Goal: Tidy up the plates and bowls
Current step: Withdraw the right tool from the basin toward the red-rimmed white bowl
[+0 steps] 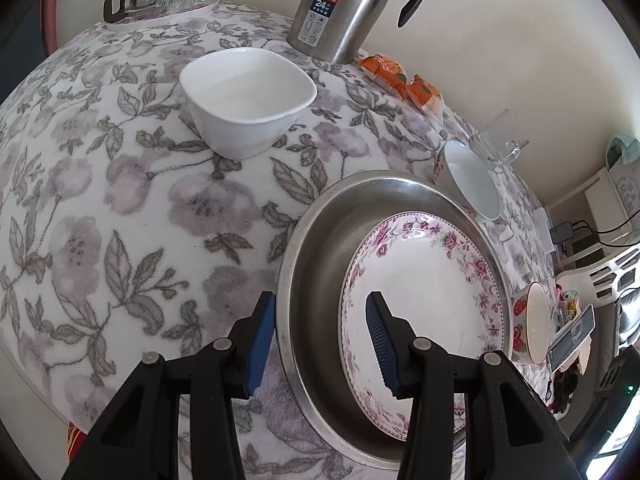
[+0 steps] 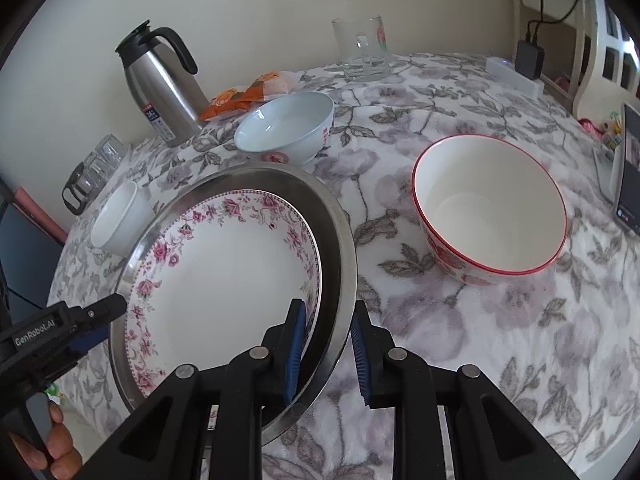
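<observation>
Left wrist view: the left gripper [image 1: 320, 334] stands with its jaws apart on both sides of the rim of the steel basin [image 1: 304, 248]; one blue pad is outside on the flowered tablecloth [image 1: 120, 184], the other is inside over the floral plate [image 1: 420, 300], and neither pad presses the metal. The plate lies in the basin, leaning to its right side. Farther away a square white bowl [image 1: 248, 100] stands alone on the cloth, and behind it a steel thermos jug [image 1: 344, 8].

In the right wrist view the right gripper [image 2: 326, 350] has its jaws around the opposite rim of the basin [image 2: 340, 232], narrow, but I cannot tell if the pads already clench it. To the right, well apart, stands a red-rimmed bowl [image 2: 490, 208]; beyond the basin is a pale blue bowl [image 2: 286, 128], then a glass mug [image 2: 362, 48]
</observation>
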`<state>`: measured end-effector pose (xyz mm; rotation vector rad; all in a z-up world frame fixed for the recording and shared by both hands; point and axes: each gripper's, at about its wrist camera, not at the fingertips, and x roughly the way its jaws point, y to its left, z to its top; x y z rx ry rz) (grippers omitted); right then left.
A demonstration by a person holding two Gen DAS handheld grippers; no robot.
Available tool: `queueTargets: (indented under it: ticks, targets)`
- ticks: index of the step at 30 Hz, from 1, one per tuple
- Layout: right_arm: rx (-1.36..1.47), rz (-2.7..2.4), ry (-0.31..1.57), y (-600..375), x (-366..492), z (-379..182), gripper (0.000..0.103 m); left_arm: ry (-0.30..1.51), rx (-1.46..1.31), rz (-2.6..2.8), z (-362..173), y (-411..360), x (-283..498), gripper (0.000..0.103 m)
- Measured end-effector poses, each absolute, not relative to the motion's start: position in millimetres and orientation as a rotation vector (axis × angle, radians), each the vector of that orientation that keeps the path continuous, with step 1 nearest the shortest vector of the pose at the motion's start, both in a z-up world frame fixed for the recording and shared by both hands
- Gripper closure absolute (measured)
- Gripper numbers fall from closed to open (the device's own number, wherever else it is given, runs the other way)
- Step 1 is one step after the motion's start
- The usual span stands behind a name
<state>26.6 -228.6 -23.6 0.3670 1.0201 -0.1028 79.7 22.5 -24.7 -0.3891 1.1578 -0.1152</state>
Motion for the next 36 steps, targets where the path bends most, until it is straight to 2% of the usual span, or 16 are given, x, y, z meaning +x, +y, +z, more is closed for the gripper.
queueTargets:
  ticks: [6, 12, 14, 15, 16, 20, 22, 24, 25, 26, 27, 30, 36]
  targets:
    - [0.382, -0.113, 1.024, -231, 26, -20, 0.078, 1.157, -0.396, -0.101, -24, 24, 80, 0.055]
    - [0.404, -0.141, 0.945, -240, 20, -3, 0.078, 1.093, -0.365, -0.085, -10, 22, 78, 0.055]
    - [0.401, -0.154, 0.920, -240, 19, 1, 0.066, 1.065, -0.345, -0.093, -3, 19, 77, 0.052]
    - [0.396, -0.156, 0.914, -239, 20, 2, 0.049, 1.061, -0.339, -0.098, -2, 17, 79, 0.048]
    - [0.390, -0.152, 0.911, -238, 20, 2, 0.043, 1.054, -0.329, -0.107, 0, 14, 78, 0.041]
    - [0.343, -0.123, 0.931, -226, 24, -1, 0.041, 1.057, -0.280, -0.113, 2, 6, 78, 0.040]
    - [0.313, -0.109, 0.942, -219, 26, -3, 0.030, 1.070, -0.269, -0.119, 0, 4, 78, 0.039]
    - [0.279, -0.095, 0.942, -212, 27, -4, 0.024, 1.088, -0.271, -0.125, -3, 4, 79, 0.039]
    - [0.263, -0.091, 0.939, -209, 27, -4, 0.022, 1.091, -0.271, -0.123, -4, 3, 78, 0.035]
    - [0.248, -0.089, 0.938, -206, 27, -4, 0.022, 1.094, -0.268, -0.117, -5, 3, 78, 0.026]
    - [0.238, -0.087, 0.939, -204, 27, -4, 0.018, 1.090, -0.267, -0.112, -4, 4, 78, 0.021]
    - [0.209, -0.093, 0.945, -201, 28, -5, 0.000, 1.067, -0.262, -0.107, -1, 3, 78, 0.018]
    - [0.212, -0.104, 0.918, -207, 27, 0, 0.000, 1.025, -0.240, -0.108, 6, -5, 80, 0.005]
